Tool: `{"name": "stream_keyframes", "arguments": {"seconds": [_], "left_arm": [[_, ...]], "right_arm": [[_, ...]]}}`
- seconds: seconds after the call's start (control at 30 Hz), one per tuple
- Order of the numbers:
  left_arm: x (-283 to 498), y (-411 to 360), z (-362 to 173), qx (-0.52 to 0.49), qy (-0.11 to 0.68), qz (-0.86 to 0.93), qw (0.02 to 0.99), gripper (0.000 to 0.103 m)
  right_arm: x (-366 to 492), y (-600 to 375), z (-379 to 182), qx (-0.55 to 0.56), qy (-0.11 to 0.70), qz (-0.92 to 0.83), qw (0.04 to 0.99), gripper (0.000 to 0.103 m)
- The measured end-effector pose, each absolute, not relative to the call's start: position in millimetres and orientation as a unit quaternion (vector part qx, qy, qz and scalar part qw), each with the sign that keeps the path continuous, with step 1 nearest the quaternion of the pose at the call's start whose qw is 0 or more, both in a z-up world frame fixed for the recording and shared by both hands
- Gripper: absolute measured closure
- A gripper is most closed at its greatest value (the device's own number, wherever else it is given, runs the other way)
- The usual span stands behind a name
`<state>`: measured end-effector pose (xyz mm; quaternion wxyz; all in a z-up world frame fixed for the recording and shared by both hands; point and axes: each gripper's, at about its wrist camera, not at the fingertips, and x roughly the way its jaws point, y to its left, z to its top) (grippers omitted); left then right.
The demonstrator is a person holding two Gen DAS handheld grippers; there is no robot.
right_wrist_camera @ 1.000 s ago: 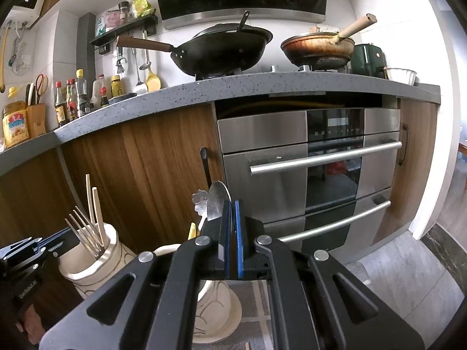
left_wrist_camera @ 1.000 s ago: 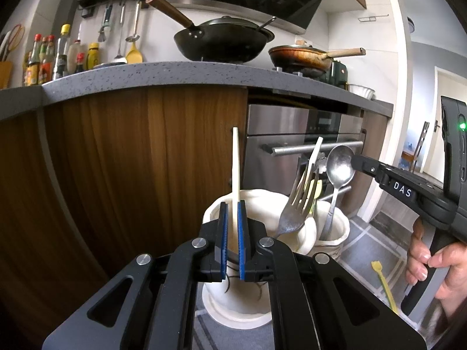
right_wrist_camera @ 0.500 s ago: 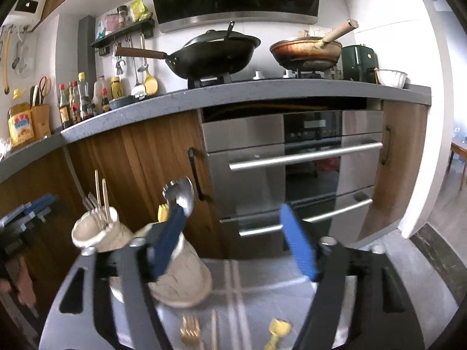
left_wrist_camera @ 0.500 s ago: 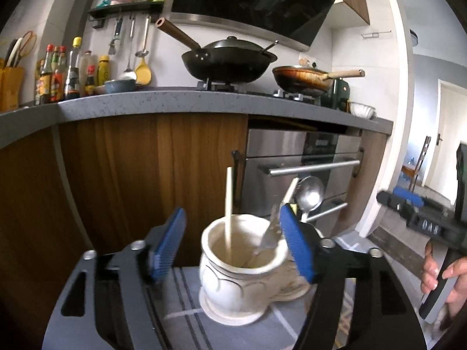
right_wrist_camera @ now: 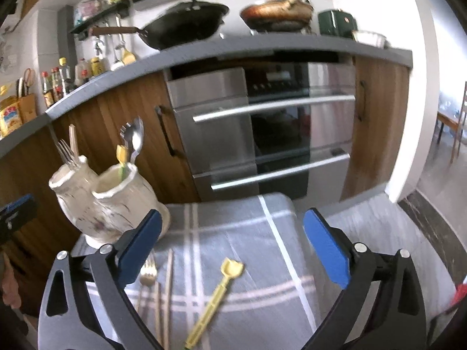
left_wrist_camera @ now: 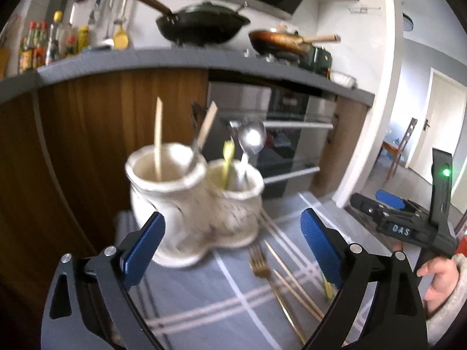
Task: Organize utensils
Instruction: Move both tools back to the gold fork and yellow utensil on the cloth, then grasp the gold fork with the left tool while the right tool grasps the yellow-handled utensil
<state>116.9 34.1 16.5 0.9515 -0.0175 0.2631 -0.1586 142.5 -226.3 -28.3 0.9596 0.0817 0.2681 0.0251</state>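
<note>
Two joined ceramic holders (right_wrist_camera: pixel 108 201) were seen on the grey checked cloth (right_wrist_camera: pixel 248 250), with both grippers held empty.

The left gripper (left_wrist_camera: pixel 230 248) and right gripper (right_wrist_camera: pixel 233 248) were held with jaws wide apart. One gold fork (right_wrist_camera: pixel 147 274), two chopsticks (right_wrist_camera: pixel 167 288) and one yellow spoon (right_wrist_camera: pixel 216 294) were laid on the cloth in front of the holders; inside them, one steel spoon (right_wrist_camera: pixel 135 140) and one steel fork (right_wrist_camera: pixel 65 153) were counted.

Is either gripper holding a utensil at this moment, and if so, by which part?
Nothing is held. The left gripper and the right gripper are both open with nothing between their pads; the gold fork and yellow spoon lie on the cloth.
</note>
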Motion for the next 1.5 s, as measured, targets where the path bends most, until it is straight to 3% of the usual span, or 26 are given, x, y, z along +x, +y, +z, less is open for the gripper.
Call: {"name": "stream_keyframes", "arguments": {"seconds": [0.4,0.77,0.87,0.97,1.03,1.1,1.3,1.5], "left_arm": [[121,-15,-59,0.040,0.355,-0.193,0.914,0.009],[130,-30,-89,0.056,0.403,-0.204,0.891,0.011],[134,-28,-93,0.052,0.409,-0.203,0.888,0.021],[138,-26,-97,0.043,0.419,-0.206,0.883,0.041],[140,-24,-98,0.033,0.426,-0.212,0.879,0.059],[141,-24,-100,0.023,0.433,-0.221,0.874,0.067],[143,-31,-101,0.023,0.430,-0.224,0.874,0.075],[145,-43,-103,0.053,0.423,-0.214,0.879,0.085]], "right_arm": [[149,-232,-76,0.053,0.339,0.020,0.939,0.006],[161,-229,-90,0.057,0.376,0.026,0.924,0.006],[163,-220,-97,0.045,0.394,0.037,0.917,0.007],[165,-214,-102,0.046,0.410,0.051,0.909,0.015],[166,-211,-106,0.052,0.422,0.058,0.903,0.026],[166,-211,-108,0.062,0.430,0.064,0.898,0.033],[168,-203,-112,0.066,0.444,0.076,0.891,0.055],[170,-188,-113,0.038,0.443,0.069,0.893,0.061]]}}
